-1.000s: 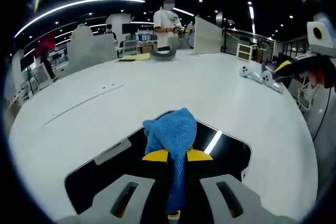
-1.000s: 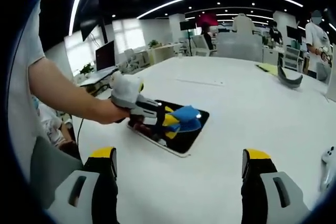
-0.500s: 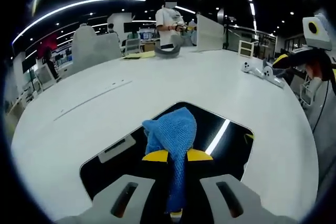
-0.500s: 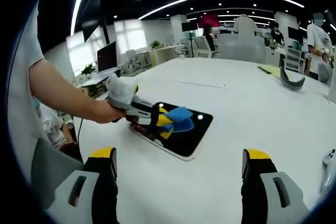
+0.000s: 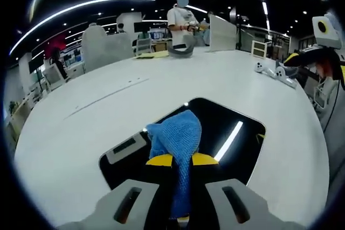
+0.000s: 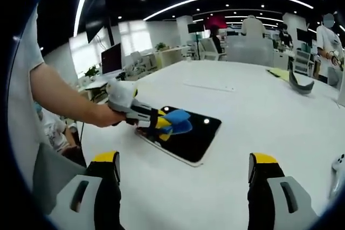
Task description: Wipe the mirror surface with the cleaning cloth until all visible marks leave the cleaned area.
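A large white table (image 6: 280, 111) carries a dark rectangular mirror (image 6: 197, 136) near its front-left edge, long axis running from the person toward the table's middle. The left gripper (image 6: 161, 124), jaws clamped on a blue cleaning cloth (image 5: 178, 138), presses it on the mirror's near end. Over the last second the cloth has slid back toward that end, uncovering more glass, so wiping appears under way. The right gripper (image 6: 183, 179) hovers above bare table, jaws wide apart and holding nothing.

My left gripper (image 5: 180, 160), fingers (image 5: 160, 159) clamped on blue cleaning cloth (image 5: 177, 138), presses it onto dark mirror (image 5: 237, 133) lying flat on white bench (image 5: 161, 84); person (image 5: 182, 17) stands beyond bench.
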The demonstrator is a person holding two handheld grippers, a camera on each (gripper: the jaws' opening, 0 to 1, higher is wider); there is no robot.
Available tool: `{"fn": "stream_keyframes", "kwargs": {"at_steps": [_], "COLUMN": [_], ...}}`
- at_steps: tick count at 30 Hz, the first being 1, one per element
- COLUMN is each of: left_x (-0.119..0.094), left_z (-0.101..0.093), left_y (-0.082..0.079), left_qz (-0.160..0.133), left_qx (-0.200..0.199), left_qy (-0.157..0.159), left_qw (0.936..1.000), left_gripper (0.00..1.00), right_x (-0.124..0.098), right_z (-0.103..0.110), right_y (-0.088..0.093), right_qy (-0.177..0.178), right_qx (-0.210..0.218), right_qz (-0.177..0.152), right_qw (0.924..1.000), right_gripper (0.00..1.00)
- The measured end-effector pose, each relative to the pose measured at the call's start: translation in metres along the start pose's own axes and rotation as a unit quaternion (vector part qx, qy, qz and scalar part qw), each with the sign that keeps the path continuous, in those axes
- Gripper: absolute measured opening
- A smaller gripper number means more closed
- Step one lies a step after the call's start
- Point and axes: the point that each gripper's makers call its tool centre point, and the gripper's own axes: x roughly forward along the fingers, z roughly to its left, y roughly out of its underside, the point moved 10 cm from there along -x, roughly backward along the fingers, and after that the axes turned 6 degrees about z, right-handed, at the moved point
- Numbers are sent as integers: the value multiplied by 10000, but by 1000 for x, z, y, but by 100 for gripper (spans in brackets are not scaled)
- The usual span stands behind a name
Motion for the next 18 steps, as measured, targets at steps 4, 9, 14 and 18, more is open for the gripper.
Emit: {"fn": "stream_keyframes", "kwargs": {"at_steps": [4,9,14,18], "left_x": [-6,-9,-14,-18], "left_z": [4,8,9,13], "left_y": [4,7,10,12], "left_qz": [11,4,8,2], "left_qx": [-16,-66,-29,-53], "left_qy": [-81,-152,-214,-247], "left_qw": [10000,9999,9998,9997], "left_gripper": [7,7,7,7], "right_x": [1,0,0,-1], "right_z": [2,4,5,5], "right_y": [1,2,3,3], "right_qy": [-21,-52,-70,-74], "right_qx": [-33,-35,-37,-56], "right_qz": [28,39,60,65], "right_qw": [10000,10000,10000,9999], "right_gripper": [100,100,99,99]}}
